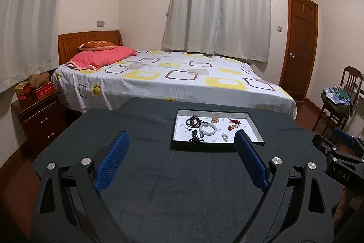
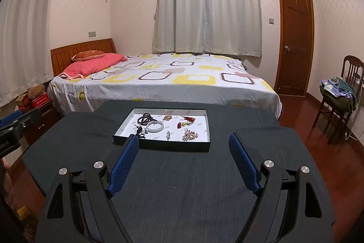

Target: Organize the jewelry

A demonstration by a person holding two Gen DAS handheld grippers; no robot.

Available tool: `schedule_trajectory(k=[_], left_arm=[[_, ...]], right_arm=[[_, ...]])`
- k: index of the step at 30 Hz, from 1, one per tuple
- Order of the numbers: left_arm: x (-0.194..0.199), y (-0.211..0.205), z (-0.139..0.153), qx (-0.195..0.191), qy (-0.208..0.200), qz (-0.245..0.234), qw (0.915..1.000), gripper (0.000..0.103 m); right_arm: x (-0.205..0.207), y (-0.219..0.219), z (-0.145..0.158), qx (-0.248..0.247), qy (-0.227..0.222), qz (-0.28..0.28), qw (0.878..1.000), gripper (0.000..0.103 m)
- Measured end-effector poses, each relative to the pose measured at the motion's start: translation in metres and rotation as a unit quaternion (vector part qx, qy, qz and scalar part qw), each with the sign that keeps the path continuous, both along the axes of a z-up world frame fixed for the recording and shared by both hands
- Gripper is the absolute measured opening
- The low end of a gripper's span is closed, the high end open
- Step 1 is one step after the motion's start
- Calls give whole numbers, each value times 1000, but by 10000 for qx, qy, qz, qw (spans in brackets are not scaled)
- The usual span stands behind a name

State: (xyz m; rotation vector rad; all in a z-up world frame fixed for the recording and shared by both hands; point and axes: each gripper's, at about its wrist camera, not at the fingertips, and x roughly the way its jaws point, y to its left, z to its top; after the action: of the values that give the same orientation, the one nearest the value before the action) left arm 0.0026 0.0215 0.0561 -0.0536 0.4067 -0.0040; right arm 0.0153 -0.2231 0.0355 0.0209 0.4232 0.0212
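A shallow dark box [image 1: 206,147] with a white floor sits at the far side of the dark cloth table [image 1: 177,179]; it also shows in the right wrist view [image 2: 159,145]. In it lie a pale bangle [image 1: 207,129] [image 2: 155,126], dark bead bracelets [image 1: 193,121] [image 2: 143,118], red pieces [image 1: 234,123] [image 2: 185,121] and a gold brooch [image 2: 190,135]. My left gripper [image 1: 182,140] is open and empty, short of the box. My right gripper [image 2: 184,140] is open and empty, near the box's front edge.
A bed [image 1: 173,79] stands right behind the table. A nightstand [image 1: 41,120] with boxes and a teddy is at the left. A chair [image 2: 336,101] with clothes and a wooden door [image 2: 293,38] are at the right.
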Motion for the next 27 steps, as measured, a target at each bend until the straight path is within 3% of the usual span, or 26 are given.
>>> schedule_trajectory(k=[27], left_arm=[[0,7,0,-101,10,-28,9999,97]], right_arm=[[-1,1,-1,-2,3,5,10000,79]])
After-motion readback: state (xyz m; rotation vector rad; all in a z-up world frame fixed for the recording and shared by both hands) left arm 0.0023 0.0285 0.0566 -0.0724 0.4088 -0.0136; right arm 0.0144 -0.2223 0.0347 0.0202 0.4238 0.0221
